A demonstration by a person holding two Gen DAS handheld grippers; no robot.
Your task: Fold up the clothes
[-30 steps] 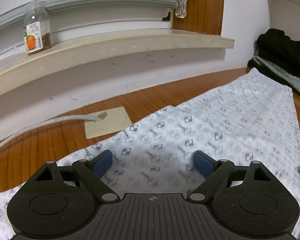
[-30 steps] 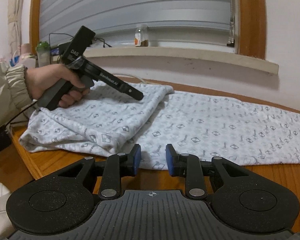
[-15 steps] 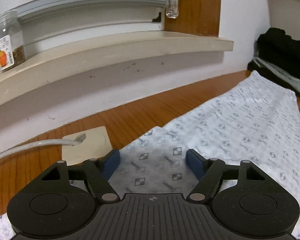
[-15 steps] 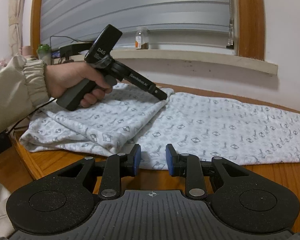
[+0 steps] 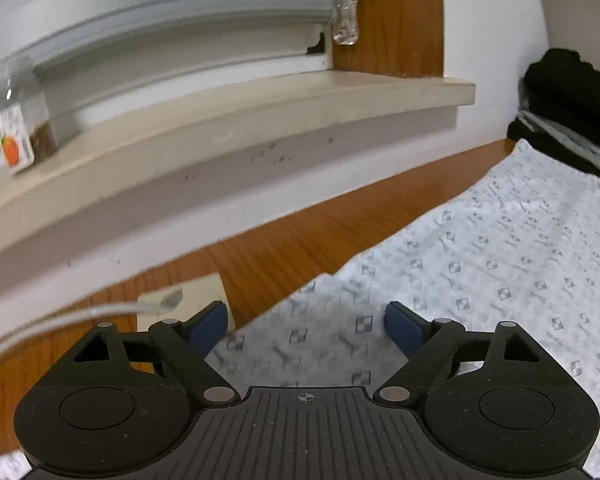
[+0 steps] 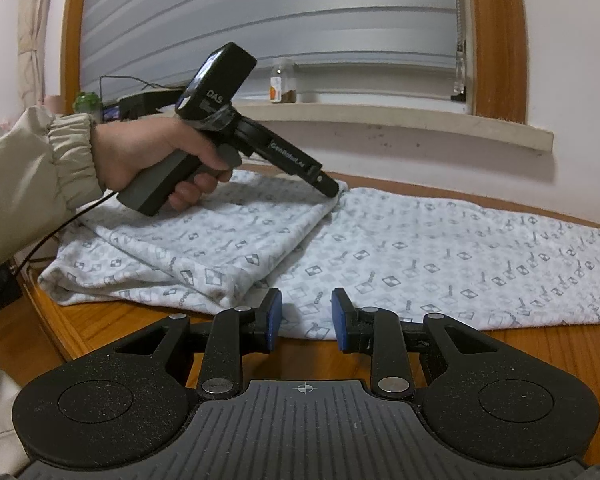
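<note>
Left wrist view is smeared by motion: the jar [image 5: 18, 136] on the windowsill [image 5: 236, 120] is blurred and its label unreadable, and the grey cable [image 5: 80, 316] running to the beige plate [image 5: 204, 288] is soft-edged. The left gripper [image 5: 306, 326] has its jaws wide and opening, over the corner of the patterned cloth [image 5: 480, 272] without pinching it; its own body hides the cloth nearest the camera. A dark clothes pile [image 5: 572, 100] is cut off at the right edge.

From the right wrist, the cloth [image 6: 420, 252] lies flat along the wooden bench [image 6: 540, 344], its left part folded over in layers. The left hand [image 6: 148, 156] holds the left gripper [image 6: 328, 186], whose tip sits at the folded layer's far corner, the fingers hidden there. The right gripper [image 6: 306, 318] hangs narrow, nothing between its pads, just before the cloth's near edge.

Compared with a second ago, the left gripper has travelled along the fold to that corner, and the jar has slid toward the left edge of its view.
</note>
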